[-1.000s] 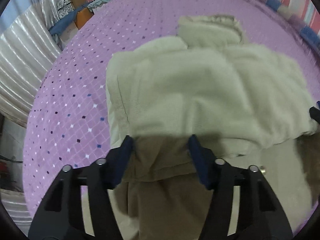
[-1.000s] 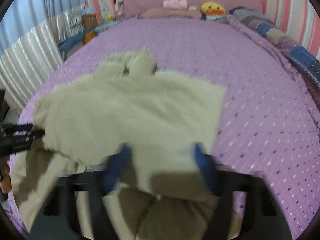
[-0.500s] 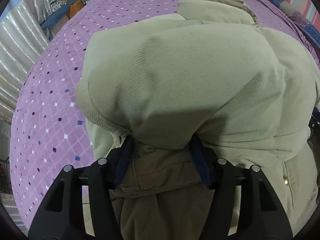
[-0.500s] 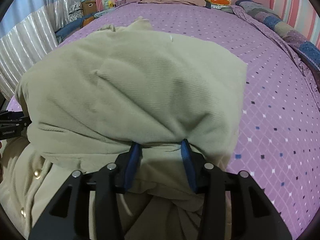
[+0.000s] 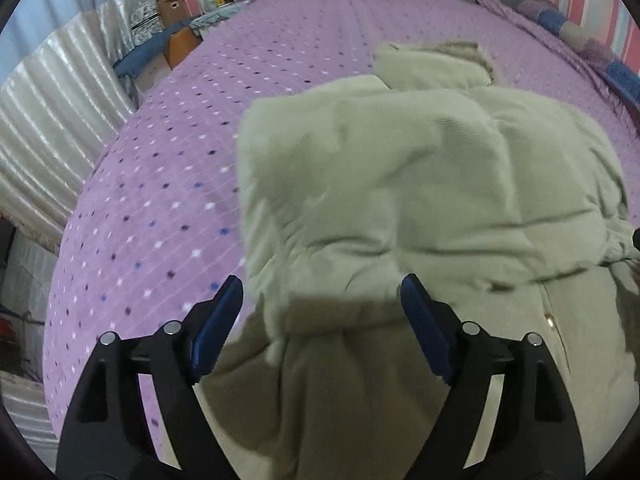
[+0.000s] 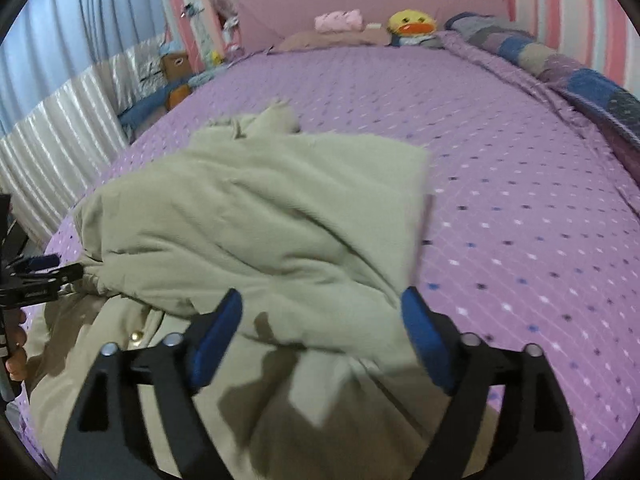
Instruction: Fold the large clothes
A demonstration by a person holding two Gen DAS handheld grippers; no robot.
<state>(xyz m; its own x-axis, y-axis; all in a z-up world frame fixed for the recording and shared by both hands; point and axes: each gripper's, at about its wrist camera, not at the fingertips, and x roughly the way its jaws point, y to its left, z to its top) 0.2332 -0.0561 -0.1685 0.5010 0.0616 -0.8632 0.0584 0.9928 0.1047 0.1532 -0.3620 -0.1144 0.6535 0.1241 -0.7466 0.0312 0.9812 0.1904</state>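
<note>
Purple bed [image 5: 168, 184] bears bunched coat [image 5: 400, 184]. We find left gripper [image 5: 320, 316] and right gripper [image 6: 320, 320] spread apart, empty. We advise regripping hem evenly, smoothing fold.

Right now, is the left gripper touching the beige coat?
Cannot tell. In the left wrist view the left gripper is open over the beige coat, but no contact or gap shows.

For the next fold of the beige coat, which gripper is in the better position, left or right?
Probably the left. The left gripper is open directly over the folded edge of the beige coat, near its left side. The right gripper, also open, sits at the right corner, beside bare purple bedspread.
</note>
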